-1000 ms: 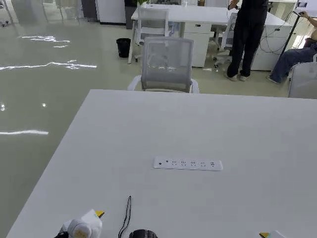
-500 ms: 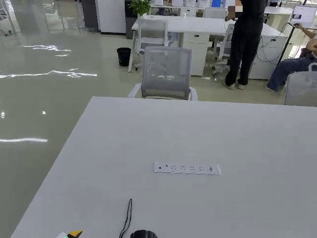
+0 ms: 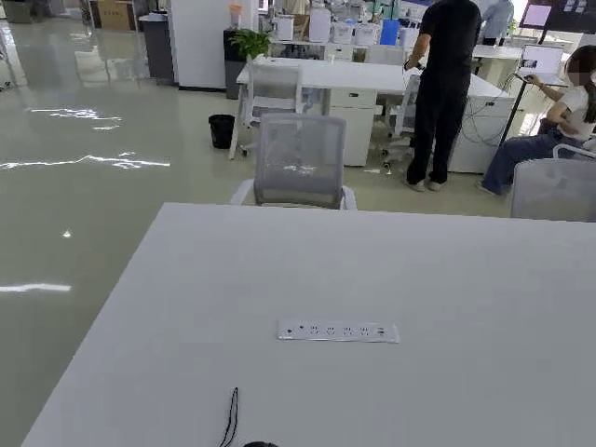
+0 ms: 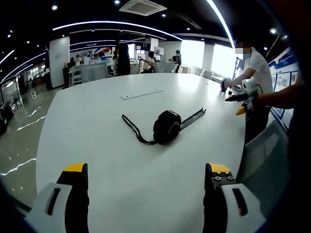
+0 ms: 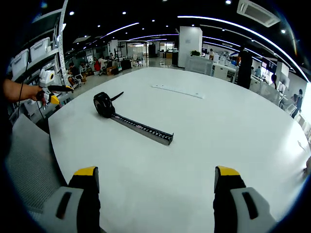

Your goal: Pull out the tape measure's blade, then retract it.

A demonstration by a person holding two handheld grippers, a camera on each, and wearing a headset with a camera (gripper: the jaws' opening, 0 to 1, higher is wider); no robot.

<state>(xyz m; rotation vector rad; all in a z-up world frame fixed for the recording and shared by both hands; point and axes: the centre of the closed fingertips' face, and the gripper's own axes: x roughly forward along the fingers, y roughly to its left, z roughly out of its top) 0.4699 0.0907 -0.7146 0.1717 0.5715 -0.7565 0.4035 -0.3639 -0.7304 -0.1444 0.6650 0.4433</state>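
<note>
Left gripper view: tape measure (image 4: 167, 126) lies ahead of left hand-held gripper (image 4: 146, 168).

Open tabletop (image 5: 233, 145) around tape measure (image 5: 103, 104), power strip (image 5: 177, 91) well beyond

Head view: tape measure (image 3: 261, 445) cut off by bottom edge; only case top and strap (image 3: 230, 424) visible. Right gripper view: blade (image 5: 142, 129) markings too small to read.

Black tape measure (image 4: 166, 126), dark blade (image 5: 142, 129) (pale tick marks); white table (image 3: 447, 270), white power strip (image 3: 337, 331).
</note>
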